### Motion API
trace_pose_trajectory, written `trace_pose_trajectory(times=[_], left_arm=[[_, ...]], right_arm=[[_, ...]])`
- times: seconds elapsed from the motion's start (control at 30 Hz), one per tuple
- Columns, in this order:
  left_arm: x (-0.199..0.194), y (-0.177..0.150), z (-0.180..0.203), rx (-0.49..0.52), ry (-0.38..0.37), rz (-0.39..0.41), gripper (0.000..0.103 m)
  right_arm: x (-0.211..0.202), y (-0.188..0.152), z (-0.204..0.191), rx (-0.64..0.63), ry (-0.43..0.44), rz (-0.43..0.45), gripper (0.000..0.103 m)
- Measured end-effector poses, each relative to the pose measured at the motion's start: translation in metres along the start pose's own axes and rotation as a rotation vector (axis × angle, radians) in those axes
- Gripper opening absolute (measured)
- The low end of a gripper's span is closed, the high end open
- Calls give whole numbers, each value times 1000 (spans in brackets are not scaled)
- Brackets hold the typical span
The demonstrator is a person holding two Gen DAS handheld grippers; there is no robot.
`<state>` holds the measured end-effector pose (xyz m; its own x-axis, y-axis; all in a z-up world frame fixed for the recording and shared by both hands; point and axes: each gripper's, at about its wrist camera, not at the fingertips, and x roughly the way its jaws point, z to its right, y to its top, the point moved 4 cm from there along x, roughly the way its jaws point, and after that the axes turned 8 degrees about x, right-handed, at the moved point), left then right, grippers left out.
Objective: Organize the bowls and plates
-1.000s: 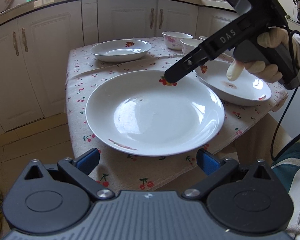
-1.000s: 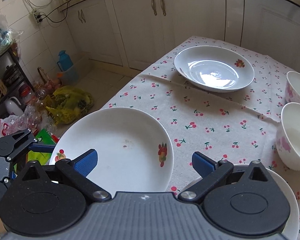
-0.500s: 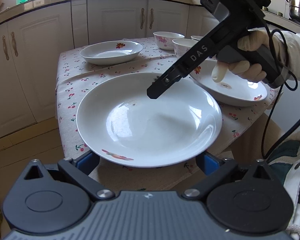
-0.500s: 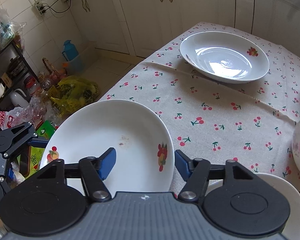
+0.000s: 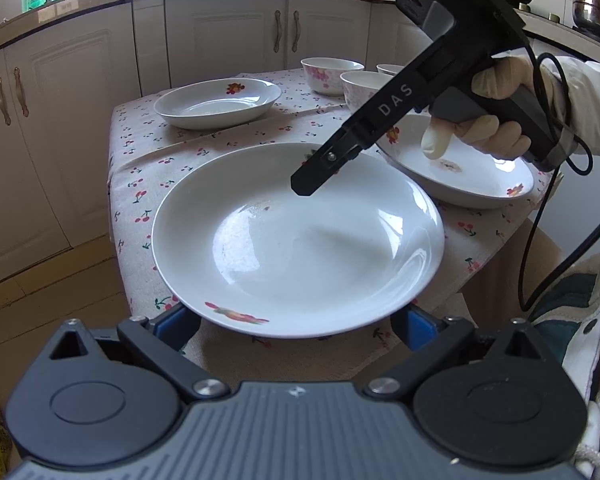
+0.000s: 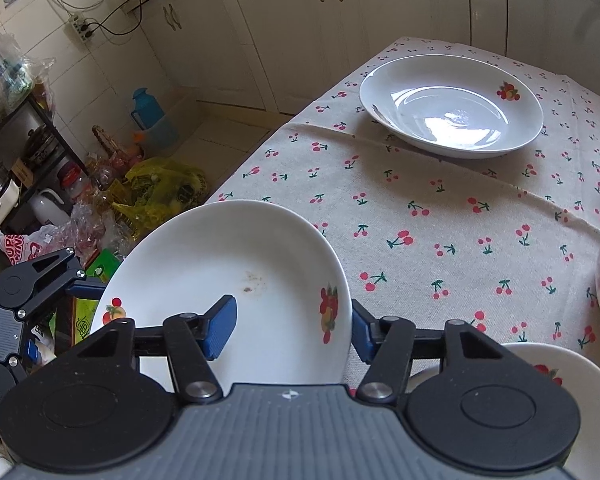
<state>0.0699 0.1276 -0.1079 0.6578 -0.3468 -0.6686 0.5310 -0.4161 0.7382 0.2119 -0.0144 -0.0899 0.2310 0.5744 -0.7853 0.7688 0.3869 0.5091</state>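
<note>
Right gripper (image 6: 290, 326) fingers have just closed across the rim of the near plate (image 6: 228, 280), gripping it; the plate overhangs the table (image 6: 440, 216) edge. Left gripper (image 5: 296, 322) fingers spread wide under the plate's overhanging rim, touching nothing I can make out. Bare cloth ahead, up to the far plate (image 6: 452, 106).

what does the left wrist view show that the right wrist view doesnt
Only the left wrist view shows the gloved hand holding the right gripper from outside, and a steel pot on the counter. Only the right wrist view shows the floor clutter: a blue jug and yellow bag. Both show the big plate with the right gripper's pads astride its rim, and the far plate.
</note>
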Motion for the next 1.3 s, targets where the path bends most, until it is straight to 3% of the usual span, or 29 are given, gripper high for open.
trace_pose_trajectory(times=[0.57,0.87,1.3], left_arm=[[36,41,-32,49,-12,48,100],[60,52,-45,52,-49,38,100],[64,56,-46,69,-47,46,100]], right_arm=[[-2,49,31,42,-66,86,65],[5,58,51,76,-102,85,65],[12,56,58,92,-121,64,65]])
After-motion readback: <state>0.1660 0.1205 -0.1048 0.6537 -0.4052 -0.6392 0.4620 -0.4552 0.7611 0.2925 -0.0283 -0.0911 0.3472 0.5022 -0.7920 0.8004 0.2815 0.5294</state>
